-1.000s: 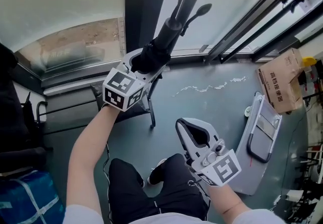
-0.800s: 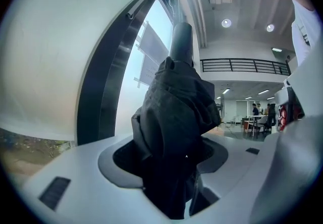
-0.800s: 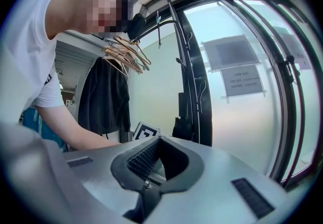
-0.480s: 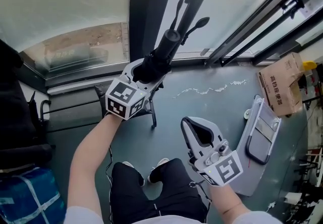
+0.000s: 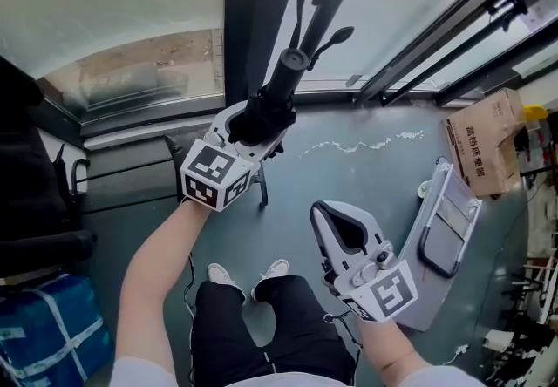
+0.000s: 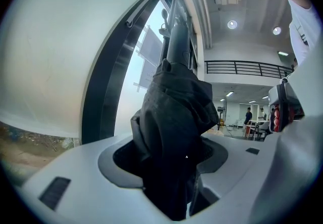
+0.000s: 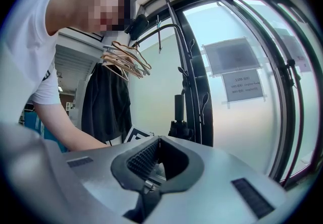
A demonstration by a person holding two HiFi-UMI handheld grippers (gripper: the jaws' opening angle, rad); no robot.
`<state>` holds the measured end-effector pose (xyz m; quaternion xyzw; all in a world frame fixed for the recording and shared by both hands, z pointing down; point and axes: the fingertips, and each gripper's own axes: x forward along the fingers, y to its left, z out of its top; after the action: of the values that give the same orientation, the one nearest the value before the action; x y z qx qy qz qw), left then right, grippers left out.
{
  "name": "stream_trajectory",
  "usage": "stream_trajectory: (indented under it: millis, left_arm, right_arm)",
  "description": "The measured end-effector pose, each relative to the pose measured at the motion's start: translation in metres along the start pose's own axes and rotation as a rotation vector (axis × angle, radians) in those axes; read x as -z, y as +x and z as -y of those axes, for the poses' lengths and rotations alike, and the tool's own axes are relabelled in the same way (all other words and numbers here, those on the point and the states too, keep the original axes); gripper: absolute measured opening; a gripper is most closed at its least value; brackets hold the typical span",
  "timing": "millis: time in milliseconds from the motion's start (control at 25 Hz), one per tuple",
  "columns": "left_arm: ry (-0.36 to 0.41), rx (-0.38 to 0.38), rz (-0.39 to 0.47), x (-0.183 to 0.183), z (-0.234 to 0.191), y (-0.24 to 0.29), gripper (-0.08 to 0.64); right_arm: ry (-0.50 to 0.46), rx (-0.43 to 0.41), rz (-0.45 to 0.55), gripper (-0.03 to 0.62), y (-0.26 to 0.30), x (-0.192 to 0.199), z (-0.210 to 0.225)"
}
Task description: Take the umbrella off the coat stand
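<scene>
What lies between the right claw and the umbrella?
Nothing solid: the head view shows only grey floor behind the gap between the right claw and the umbrella.

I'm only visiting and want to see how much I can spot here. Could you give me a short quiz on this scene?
1. True or false: the left gripper is shut on the umbrella.
2. What does the right gripper hold? A) a cup B) nothing C) a bottle
3. Fill in: the umbrella's colour is ____.

Key: 1 true; 2 B, its jaws are together with nothing between them; 3 black.
</scene>
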<state>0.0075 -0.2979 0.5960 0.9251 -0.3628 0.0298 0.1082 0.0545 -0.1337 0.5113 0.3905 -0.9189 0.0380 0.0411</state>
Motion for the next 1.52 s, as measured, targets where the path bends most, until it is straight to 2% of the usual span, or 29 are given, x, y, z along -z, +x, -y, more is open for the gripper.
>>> stream_trajectory:
  millis: [480,760,920,1200,1360,1520]
  left_arm:
    - [0.0,-0.095,-0.051,-0.025,0.012,-0.025,0.27]
    - [0.01,-0.102,-0.091,-0.039,0.021,-0.042,0.268]
    - [0.012,-0.105,-0.092,-0.049,0.026,-0.043,0.268]
    - [0.071,-0.183,-0.097,-0.059,0.026,-0.046,0.267]
    - [0.057,-0.193,-0.073,-0.067,0.032,-0.052,0.267]
    - [0.043,-0.188,-0.091,-0.066,0.035,-0.057,0.267]
  right_arm:
    - [0.06,0.019,0.005,0.018,-0.03,-0.03,-0.002]
    - [0.07,0.013,0.024,0.018,-0.033,-0.059,-0.01]
    - [0.073,0.023,0.023,0.018,-0.039,-0.069,-0.009]
    - [0.078,0.045,0.018,0.018,-0.043,-0.076,-0.003]
    - [0.07,0.045,0.017,0.018,-0.042,-0.083,-0.002]
    - [0.053,0.041,0.037,0.018,-0.037,-0.095,-0.006]
